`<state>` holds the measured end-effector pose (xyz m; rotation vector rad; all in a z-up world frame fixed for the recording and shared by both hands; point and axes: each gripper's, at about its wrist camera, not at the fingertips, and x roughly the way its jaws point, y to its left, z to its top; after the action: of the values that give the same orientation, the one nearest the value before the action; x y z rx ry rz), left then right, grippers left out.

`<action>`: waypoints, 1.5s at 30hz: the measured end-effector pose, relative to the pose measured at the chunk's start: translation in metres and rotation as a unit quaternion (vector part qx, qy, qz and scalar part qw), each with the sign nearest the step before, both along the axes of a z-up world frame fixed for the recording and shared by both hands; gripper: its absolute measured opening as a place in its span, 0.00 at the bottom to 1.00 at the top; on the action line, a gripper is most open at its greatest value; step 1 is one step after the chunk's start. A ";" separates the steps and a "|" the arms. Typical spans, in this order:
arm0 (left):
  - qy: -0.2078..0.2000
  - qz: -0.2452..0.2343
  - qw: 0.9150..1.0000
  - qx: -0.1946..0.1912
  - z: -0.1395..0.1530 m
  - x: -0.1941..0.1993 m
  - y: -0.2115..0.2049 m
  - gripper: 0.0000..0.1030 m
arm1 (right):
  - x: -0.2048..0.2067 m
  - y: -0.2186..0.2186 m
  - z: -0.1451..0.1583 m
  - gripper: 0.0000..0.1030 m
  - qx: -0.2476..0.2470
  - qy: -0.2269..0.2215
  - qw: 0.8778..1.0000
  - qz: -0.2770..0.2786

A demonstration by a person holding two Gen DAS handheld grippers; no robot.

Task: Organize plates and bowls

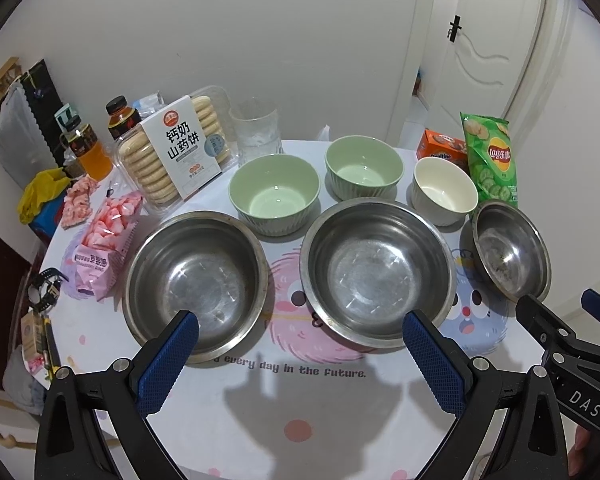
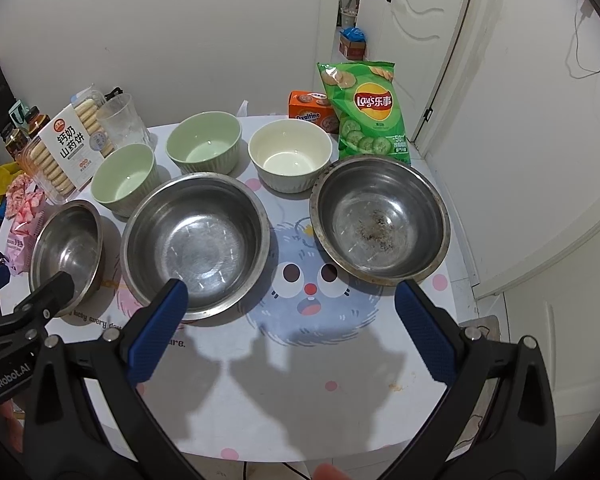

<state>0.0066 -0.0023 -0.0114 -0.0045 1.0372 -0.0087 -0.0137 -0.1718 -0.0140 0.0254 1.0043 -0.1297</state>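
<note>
While both grippers gape empty — left [image 1: 300, 356], right [image 2: 292, 332] — round steel bowls [image 1: 378, 272] gleam.

Even, moderately bright indoor light is cast from above and behind the cameras. Gripper shadows are thrown forward onto the table [image 1: 260, 420] in both views. Soft glare is seen inside the steel bowls [image 2: 196, 240] (brightest on the near walls). Focus is held sharp at centre; strong barrel distortion and black vignetting are seen at the edges.
</note>
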 end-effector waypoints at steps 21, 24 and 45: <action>0.001 0.001 1.000 -0.001 -0.001 0.001 0.000 1.00 | 0.001 0.001 -0.001 1.00 0.000 0.001 1.000 0.001; 0.002 0.000 1.000 0.000 0.000 0.001 0.000 1.00 | 0.001 0.002 -0.001 1.00 0.000 0.001 1.000 0.001; 0.005 0.003 1.000 -0.004 -0.006 0.001 0.008 1.00 | 0.004 0.011 -0.003 1.00 -0.008 0.010 1.000 0.008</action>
<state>0.0072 0.0055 -0.0173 -0.0146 1.0468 -0.0077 -0.0097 -0.1604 -0.0168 0.0027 1.0226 -0.1239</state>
